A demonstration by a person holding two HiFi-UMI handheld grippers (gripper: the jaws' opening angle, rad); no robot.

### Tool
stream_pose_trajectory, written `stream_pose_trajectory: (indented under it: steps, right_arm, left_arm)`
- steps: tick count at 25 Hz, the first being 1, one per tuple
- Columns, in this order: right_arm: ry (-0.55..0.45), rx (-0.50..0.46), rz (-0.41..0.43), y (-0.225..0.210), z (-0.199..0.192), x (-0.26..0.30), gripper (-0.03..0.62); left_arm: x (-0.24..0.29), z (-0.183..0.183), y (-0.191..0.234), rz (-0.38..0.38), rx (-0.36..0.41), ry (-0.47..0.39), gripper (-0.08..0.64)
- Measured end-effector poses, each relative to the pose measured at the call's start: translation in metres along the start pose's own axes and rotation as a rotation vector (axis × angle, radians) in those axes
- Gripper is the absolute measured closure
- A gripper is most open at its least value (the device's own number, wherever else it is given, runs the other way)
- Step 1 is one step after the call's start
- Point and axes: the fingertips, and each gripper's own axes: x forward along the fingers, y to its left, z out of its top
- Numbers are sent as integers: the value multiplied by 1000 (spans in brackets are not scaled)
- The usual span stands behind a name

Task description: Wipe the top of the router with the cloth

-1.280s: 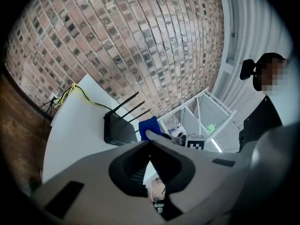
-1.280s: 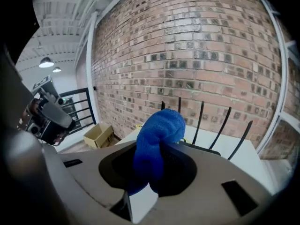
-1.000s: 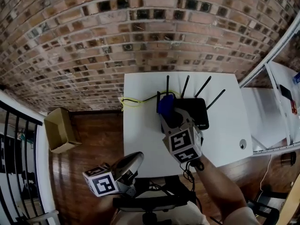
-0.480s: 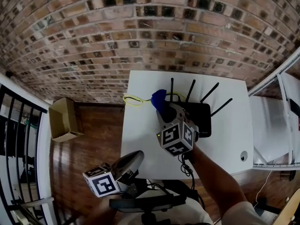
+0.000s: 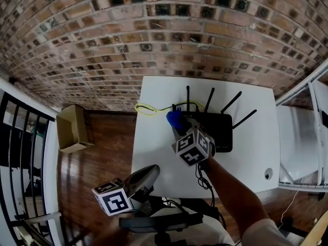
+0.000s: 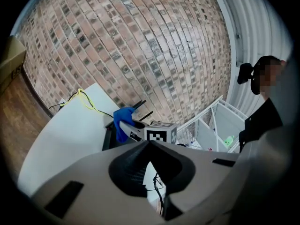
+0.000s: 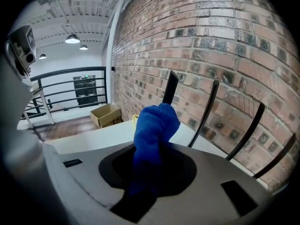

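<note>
Brick wall [image 5: 154,35] behind white counter [image 5: 154,152]. Head view: right hand-held gripper [image 5: 178,126] clamped on blue cloth [image 5: 173,119], black router [image 5: 218,129] just beyond and right of its tips; left hand-held gripper [image 5: 149,172] low, counter's near edge just ahead. Left gripper view: jaws together, nothing between. Right gripper view: cloth bunched between closed jaws, router antennas [image 7: 170,89] upright just past it.

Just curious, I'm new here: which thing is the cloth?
On the white table by the brick wall lies a black router with four antennas. At its left end, the right hand-held gripper pinches the cloth: a bright blue wad, the only blue thing there.
</note>
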Motion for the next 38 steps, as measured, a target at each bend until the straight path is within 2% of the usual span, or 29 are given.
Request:
stream_pose_trajectory:
  steps: [8,13,16,20,23,28,30,36,38]
  right_arm:
    - [110,32,72,4,-21,14,487]
    - [217,45,125,9,-42,21,486]
    - [229,54,131,9,-48,18,486]
    - [174,54,143,7,-38,-1,486]
    - [107,19,138,-3,-24,-24,486]
    - [22,-24,105,-29,6,-59,486]
    - [-10,-42,81,-39,17,-67,486]
    - [-70,-178,36,-57,53,-65,486]
    - [-82,-195,32,-63,62,-60,487]
  left_arm:
    - [2,-2,-3,2,4,19,541]
    - [2,-3,-8,2,11,25,541]
    - [2,-3,-11,-2,21,31,541]
    - [0,-1,-15,-11,30,35,541]
    - [0,0,-18,-24,38,39,541]
    - [1,3,-20,-10,63,50,541]
    - [3,3,-23,-34,59,42,541]
    - [3,5,-27,-37,60,31,541]
    - [2,6,-27,-35,57,23,541]
